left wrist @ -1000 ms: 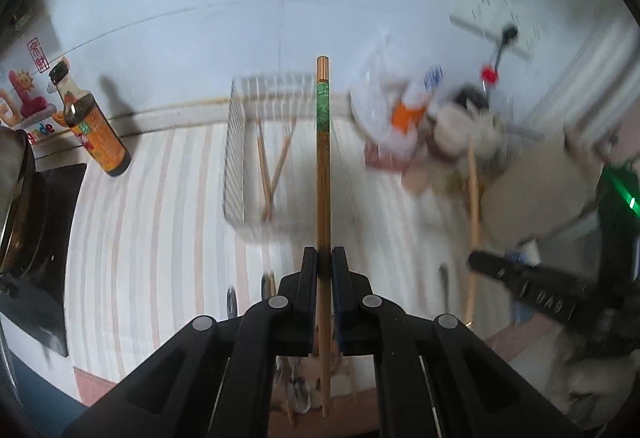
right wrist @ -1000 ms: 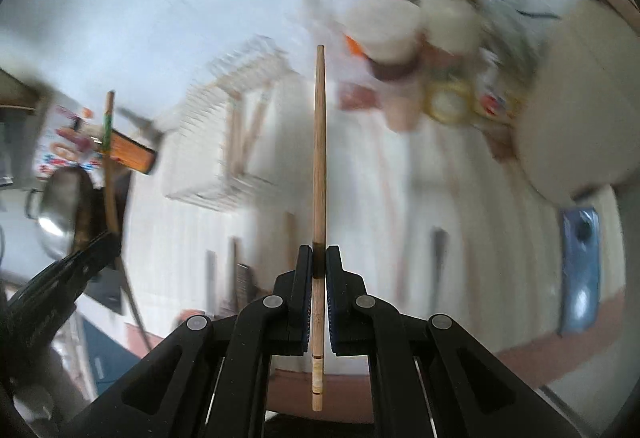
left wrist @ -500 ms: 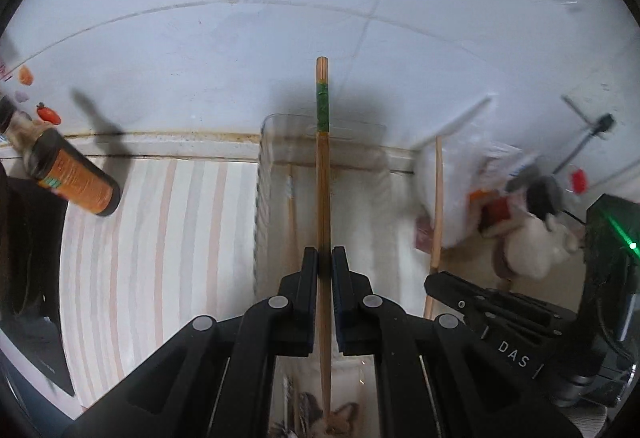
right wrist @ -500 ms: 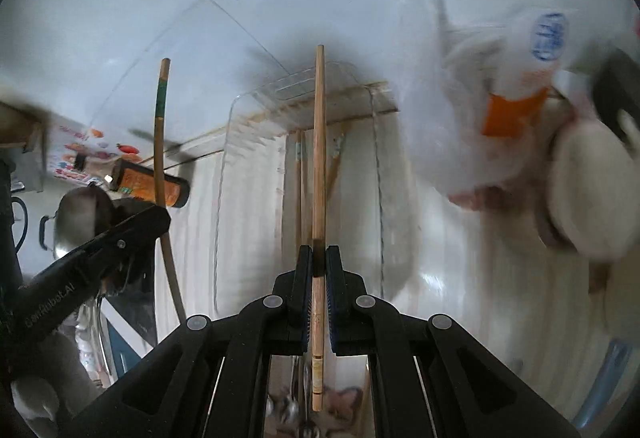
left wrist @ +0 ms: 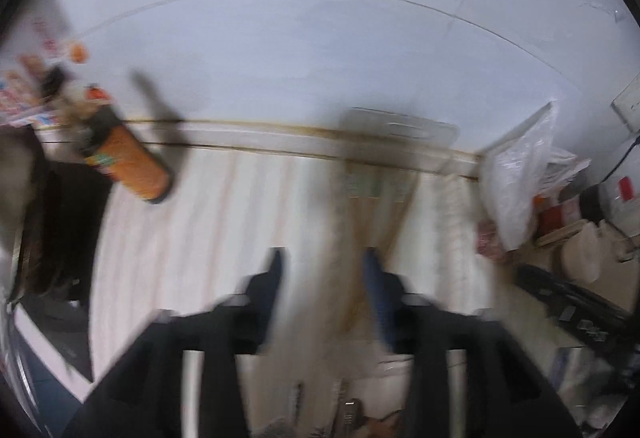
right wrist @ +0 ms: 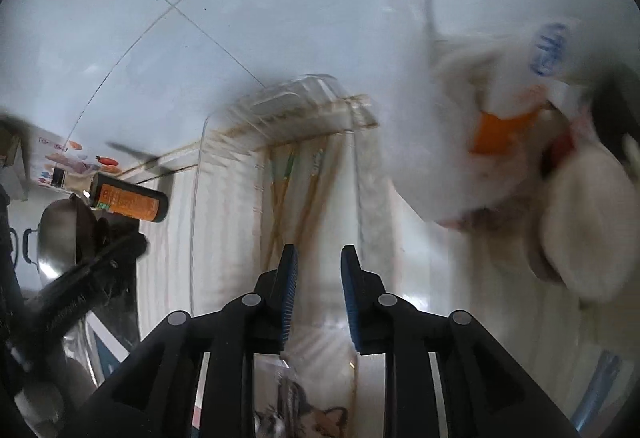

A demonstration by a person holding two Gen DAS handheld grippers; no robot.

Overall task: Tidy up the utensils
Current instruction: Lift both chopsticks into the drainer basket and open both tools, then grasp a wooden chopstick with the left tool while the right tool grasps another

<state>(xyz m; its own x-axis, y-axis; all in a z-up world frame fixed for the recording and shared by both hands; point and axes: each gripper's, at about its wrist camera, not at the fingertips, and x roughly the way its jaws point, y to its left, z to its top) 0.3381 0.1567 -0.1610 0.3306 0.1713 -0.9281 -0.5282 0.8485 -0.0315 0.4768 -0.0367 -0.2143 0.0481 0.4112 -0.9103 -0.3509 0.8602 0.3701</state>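
A white wire basket stands against the wall on the striped counter, and several wooden chopsticks lie inside it. My right gripper hangs over the basket's near end; its jaws are opening and nothing is between them. The left wrist view is blurred: my left gripper is also above the basket, jaws opening, empty, with the chopsticks below it. The left gripper's black body shows at the left of the right wrist view.
An orange-labelled sauce bottle stands left of the basket by the wall, with a steel pot and a dark hob further left. White plastic bags and packets crowd the right. More utensils lie near the counter's front edge.
Both grippers held a wooden chopstick above the basket; both have opened and the chopsticks have dropped into the basket. The left view has shifted left and blurred.
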